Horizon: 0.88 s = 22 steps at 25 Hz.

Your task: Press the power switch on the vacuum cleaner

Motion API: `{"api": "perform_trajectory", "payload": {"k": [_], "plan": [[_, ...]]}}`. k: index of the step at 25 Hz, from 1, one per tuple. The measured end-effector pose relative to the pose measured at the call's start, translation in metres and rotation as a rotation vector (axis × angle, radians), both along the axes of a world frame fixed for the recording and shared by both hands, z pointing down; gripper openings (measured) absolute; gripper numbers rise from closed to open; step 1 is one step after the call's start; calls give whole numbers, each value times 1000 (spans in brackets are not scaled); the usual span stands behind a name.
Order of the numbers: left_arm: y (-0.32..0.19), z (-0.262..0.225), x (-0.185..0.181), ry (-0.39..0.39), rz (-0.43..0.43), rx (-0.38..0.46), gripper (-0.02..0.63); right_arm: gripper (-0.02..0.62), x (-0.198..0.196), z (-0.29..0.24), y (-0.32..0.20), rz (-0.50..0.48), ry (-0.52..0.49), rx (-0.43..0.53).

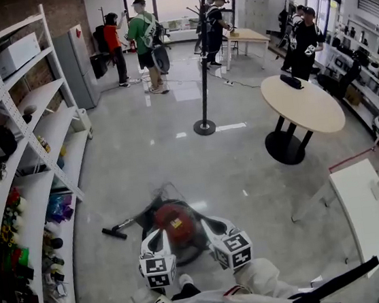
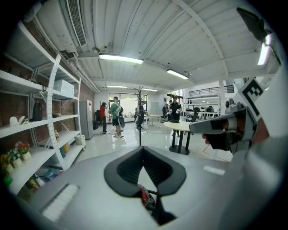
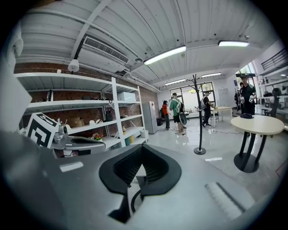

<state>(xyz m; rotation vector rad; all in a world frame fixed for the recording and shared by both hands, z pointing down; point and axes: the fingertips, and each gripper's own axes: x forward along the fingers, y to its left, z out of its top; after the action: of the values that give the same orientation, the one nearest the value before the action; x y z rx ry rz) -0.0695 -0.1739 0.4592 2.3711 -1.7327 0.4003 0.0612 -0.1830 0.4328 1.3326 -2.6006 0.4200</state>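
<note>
- Head view: red rounded plastic vacuum cleaner [image 1: 174, 224] on glossy grey floor [image 1: 175, 149], w/ black hose and nozzle [image 1: 117, 230] trailing to its left. Left gripper [image 1: 159, 237] & right gripper [image 1: 209, 226] are held close over it, one at each side; contact can't be told.
- Left gripper view: jaws are pressed together at the tips, nothing gripped. A red sliver of the vacuum is seen below through the gap.
- Right gripper view: jaws likewise clenched, empty. Black cord [image 3: 135, 201] is seen beneath.
- Step is judged as approach: switch not yet pressed, and not made out on the body. Next, one closed tip is to be set on the switch & pushed straight down.
</note>
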Motion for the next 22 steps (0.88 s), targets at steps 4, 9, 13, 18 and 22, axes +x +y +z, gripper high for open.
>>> {"api": "perform_trajectory", "payload": {"k": [4, 9, 13, 18, 22], "plan": [[19, 0, 14, -7, -2, 9, 0, 0, 15, 1, 20, -5, -9, 4], [45, 0, 32, -14, 2, 8, 0, 0, 30, 4, 49, -7, -16, 2], [64, -2, 47, -18, 8, 18, 0, 0, 43, 5, 70, -6, -20, 6], [91, 3, 58, -25, 10, 16, 0, 0, 55, 10, 93, -2, -30, 5], [109, 5, 58, -32, -4, 7, 0, 0, 54, 11, 107, -16, -38, 6]]}}
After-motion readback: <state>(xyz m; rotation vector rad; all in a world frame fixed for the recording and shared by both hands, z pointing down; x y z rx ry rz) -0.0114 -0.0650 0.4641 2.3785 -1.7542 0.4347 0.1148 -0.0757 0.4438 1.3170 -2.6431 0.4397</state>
